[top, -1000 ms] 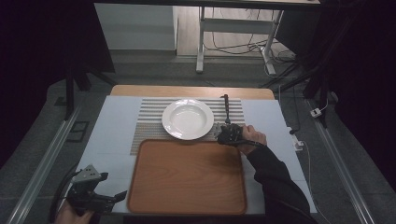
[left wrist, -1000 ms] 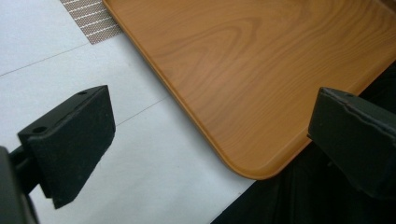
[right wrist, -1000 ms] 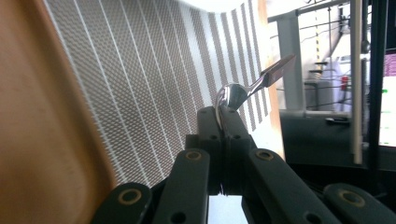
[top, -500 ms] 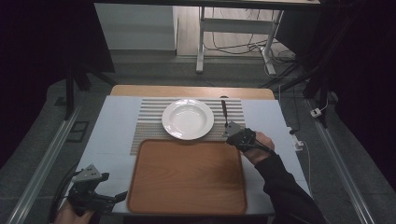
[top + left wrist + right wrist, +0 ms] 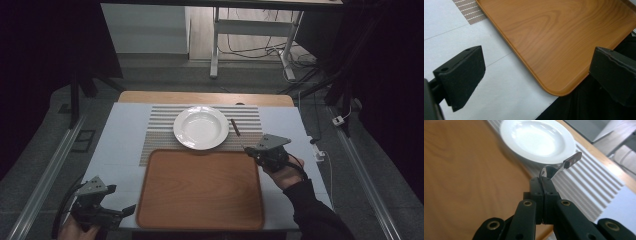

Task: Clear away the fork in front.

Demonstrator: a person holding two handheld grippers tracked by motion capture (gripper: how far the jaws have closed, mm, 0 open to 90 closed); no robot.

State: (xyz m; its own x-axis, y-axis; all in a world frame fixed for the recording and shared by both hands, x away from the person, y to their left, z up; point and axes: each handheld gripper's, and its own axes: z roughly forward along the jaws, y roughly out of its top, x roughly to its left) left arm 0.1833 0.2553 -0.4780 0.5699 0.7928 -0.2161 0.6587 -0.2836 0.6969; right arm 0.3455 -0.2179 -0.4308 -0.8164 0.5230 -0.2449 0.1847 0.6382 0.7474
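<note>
A spoon [image 5: 234, 126] with a metal bowl and a dark brown handle [image 5: 571, 160] sticks out of my right gripper [image 5: 248, 150], whose jaws are shut on the bowl end [image 5: 543, 195]. It hangs over the striped placemat [image 5: 160, 135], just right of the white deep plate [image 5: 200, 127] and off the far right corner of the wooden tray [image 5: 200, 187]. In the right gripper view the plate [image 5: 536, 138] lies beyond the spoon. My left gripper [image 5: 127, 210] is open near the tray's near left corner [image 5: 554, 37], with nothing between its pads [image 5: 536, 72].
The white tabletop [image 5: 120, 145] carries the placemat at the back and the tray in front. A wooden strip [image 5: 205, 98] runs along the far edge. Cables [image 5: 325, 155] trail off the right side. Metal rails flank the table.
My right gripper has drawn back to the right and toward the person, carrying the spoon slightly upward from beside the plate. The left gripper has stayed put.
</note>
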